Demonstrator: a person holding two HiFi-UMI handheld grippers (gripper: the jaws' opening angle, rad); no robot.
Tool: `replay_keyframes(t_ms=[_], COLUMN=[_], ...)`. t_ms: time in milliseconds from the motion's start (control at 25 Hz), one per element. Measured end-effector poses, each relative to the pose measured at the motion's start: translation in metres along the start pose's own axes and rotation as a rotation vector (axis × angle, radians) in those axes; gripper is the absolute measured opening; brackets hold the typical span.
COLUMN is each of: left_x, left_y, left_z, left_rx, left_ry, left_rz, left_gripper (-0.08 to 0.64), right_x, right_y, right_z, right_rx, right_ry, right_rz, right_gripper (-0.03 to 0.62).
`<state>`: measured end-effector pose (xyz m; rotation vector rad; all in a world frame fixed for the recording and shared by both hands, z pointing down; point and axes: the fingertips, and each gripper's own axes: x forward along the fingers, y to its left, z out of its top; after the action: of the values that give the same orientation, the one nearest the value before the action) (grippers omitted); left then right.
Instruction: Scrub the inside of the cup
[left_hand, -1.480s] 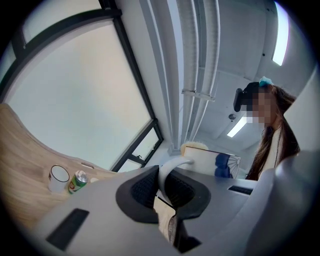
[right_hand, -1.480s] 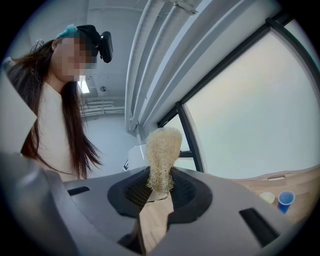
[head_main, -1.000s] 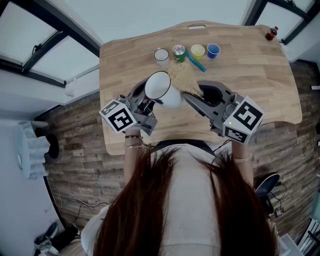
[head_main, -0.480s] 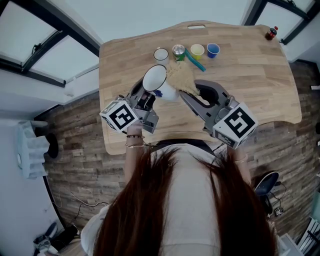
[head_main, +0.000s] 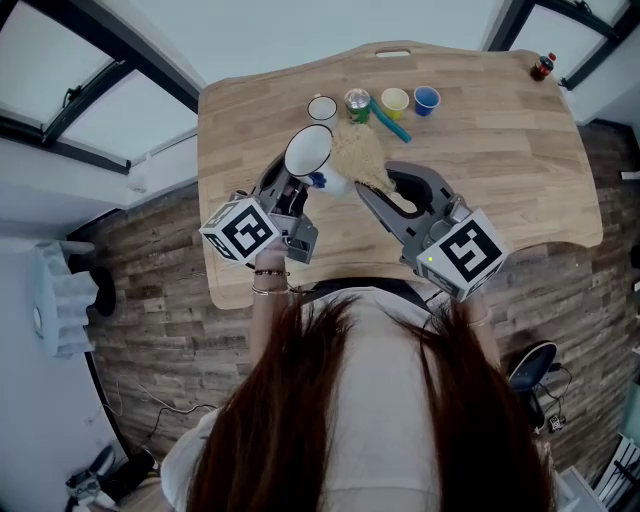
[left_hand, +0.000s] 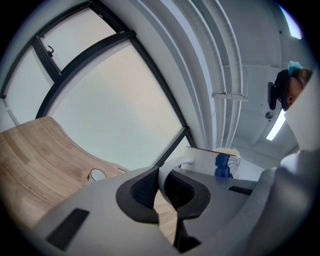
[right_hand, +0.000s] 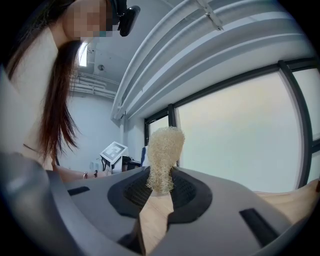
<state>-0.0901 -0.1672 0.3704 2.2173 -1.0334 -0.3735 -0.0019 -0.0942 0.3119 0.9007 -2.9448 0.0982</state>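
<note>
Left gripper (left_hand: 166, 192): jaws clenched on the curved handle (left_hand: 172, 167) of the white ceramic cup with a blue motif (left_hand: 210, 161). The handle sits between the ribbed pads, and the cup body hangs just past the jaw tips. From the head view the cup (head_main: 310, 152) is lifted off the light wooden table (head_main: 500, 160), with its open mouth tipped up toward me.

Right gripper (right_hand: 160, 192): jaws clamped on the lower end of a pale straw-coloured fibrous scrubber (right_hand: 163, 147), whose bushy head stands clear above the pads. In the head view the scrubber (head_main: 360, 155) lies just beside the cup's right flank. It is outside the rim, not in the mouth.

Further out, at the table's far edge, there is a row: small white cup (head_main: 322, 108), metal can (head_main: 358, 101), yellow cup (head_main: 395, 101) and blue cup (head_main: 427, 99). A teal-handled tool (head_main: 395, 126) lies beside them.

Step in hand, as I read it: lining scrubber up with cup, with scrubbing proper not yet begun.

Next move calls for swinging the scrubber head over the rim and down inside, or turning the mouth toward it, then working it round the inner wall. The handle grip must hold firm against that twist.
</note>
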Motion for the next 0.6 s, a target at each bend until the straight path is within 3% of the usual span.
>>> replay_keyframes(t_ms=[600], left_x=[-0.001], left_y=[0.007], left_z=[0.002], left_rx=[-0.033], left_ry=[-0.016], left_rz=[0.045], left_gripper=[0.028], right_x=[0.002], right_y=[0.014], right_z=[-0.005], right_rx=[-0.028], right_ry=[0.0], right_rz=[0.025], right_gripper=[0.097])
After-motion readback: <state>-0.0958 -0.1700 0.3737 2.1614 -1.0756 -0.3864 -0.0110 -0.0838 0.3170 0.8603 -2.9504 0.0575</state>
